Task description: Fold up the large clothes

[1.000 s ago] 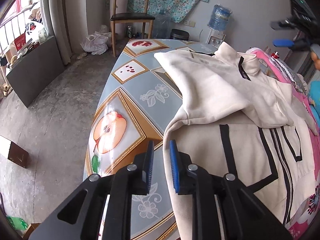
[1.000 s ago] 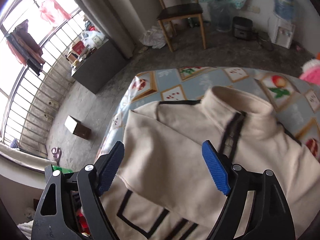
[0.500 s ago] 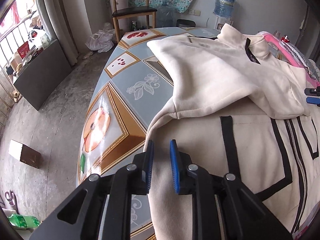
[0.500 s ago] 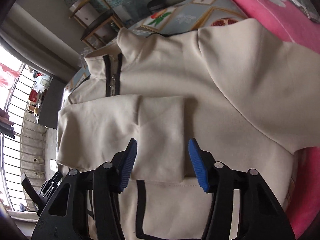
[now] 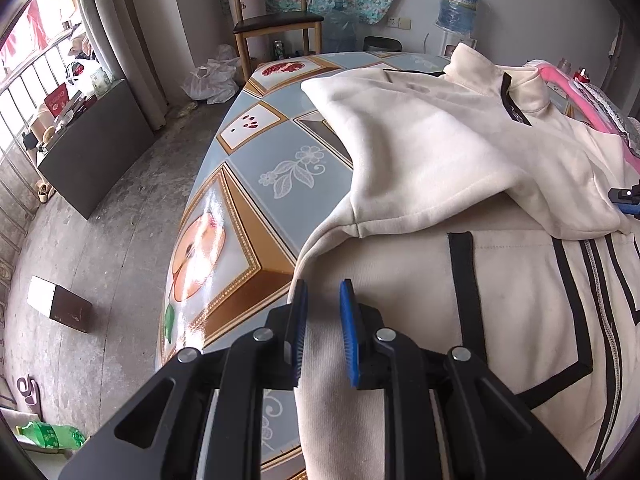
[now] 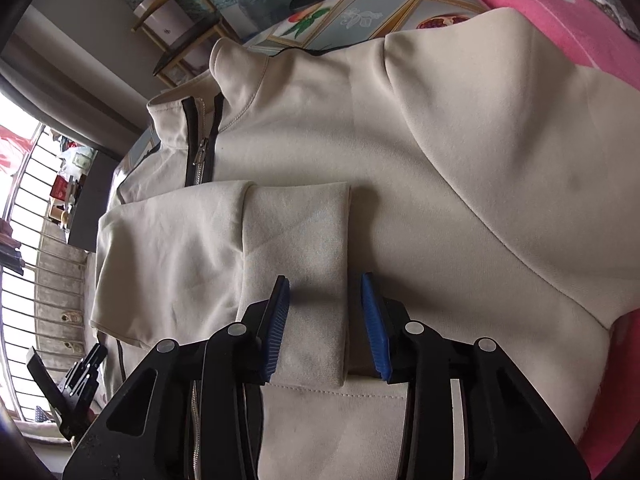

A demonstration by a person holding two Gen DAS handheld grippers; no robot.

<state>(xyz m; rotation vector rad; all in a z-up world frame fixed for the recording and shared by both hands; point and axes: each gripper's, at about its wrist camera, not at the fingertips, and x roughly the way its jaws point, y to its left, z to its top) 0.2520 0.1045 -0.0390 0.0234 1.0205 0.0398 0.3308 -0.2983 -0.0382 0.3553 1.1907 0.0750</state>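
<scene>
A cream zip jacket with black trim lies face up on the patterned table. One sleeve is folded across its chest. My left gripper hovers at the jacket's left side edge, its jaws a narrow gap apart with cream fabric showing below them. My right gripper points down at the folded sleeve's cuff. Its jaws are closing and straddle the cuff's edge, with the pads not pressing on the cloth. The right gripper's tip shows at the left view's right edge.
A pink cloth lies under the jacket's far side. Beyond the table stand a wooden chair and a water bottle. A brown box and a green bag sit on the concrete floor.
My right gripper came down from high above the jacket to the sleeve cuff, rolled, and narrowed its jaws. My left gripper slid from the table edge onto the jacket's side edge.
</scene>
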